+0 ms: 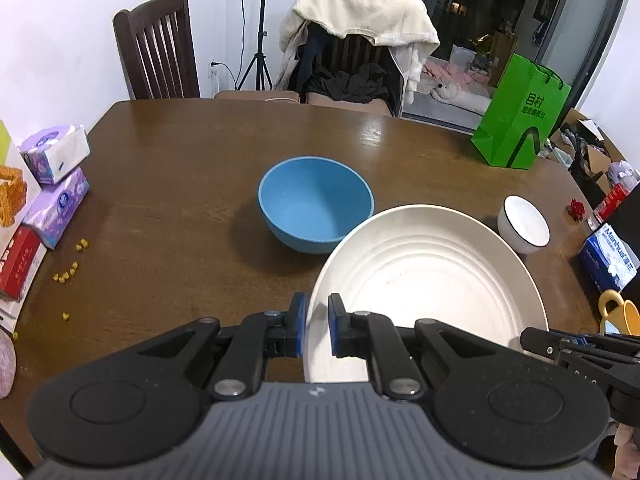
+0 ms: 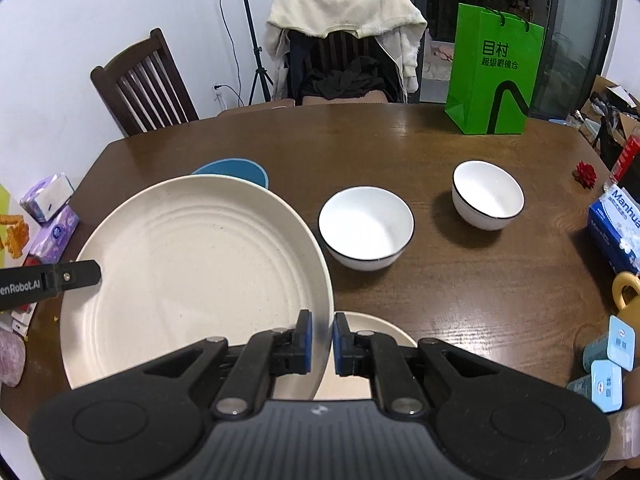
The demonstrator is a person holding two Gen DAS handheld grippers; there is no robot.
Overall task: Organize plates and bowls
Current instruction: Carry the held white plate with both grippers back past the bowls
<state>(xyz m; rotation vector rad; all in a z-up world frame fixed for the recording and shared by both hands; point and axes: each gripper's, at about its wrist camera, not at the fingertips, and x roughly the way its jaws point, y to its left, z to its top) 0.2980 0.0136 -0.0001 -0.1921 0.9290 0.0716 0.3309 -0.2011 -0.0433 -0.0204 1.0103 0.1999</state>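
Note:
A large cream plate [image 1: 428, 280] [image 2: 192, 256] hangs tilted above the table, gripped at two opposite rims. My left gripper [image 1: 317, 308] is shut on its left rim, and one of its fingers [image 2: 80, 274] shows in the right wrist view. My right gripper [image 2: 320, 324] is shut on the right rim; it also shows at the left wrist view's right edge [image 1: 536, 340]. Beyond the plate stands a blue bowl [image 1: 316, 204] [image 2: 236, 170]. Two white bowls with dark rims [image 2: 366, 228] [image 2: 488, 194] stand to the right. A second cream plate [image 2: 372, 328] lies on the table under my right gripper.
On the brown table [image 2: 400, 148] a green paper bag [image 2: 494, 76] stands at the far right. Tissue boxes [image 1: 56, 184] and yellow crumbs [image 1: 68, 274] lie at the left. A blue tissue pack [image 2: 614, 232], yellow mug [image 2: 624, 292] and small tins [image 2: 608, 360] crowd the right edge. Chairs stand behind.

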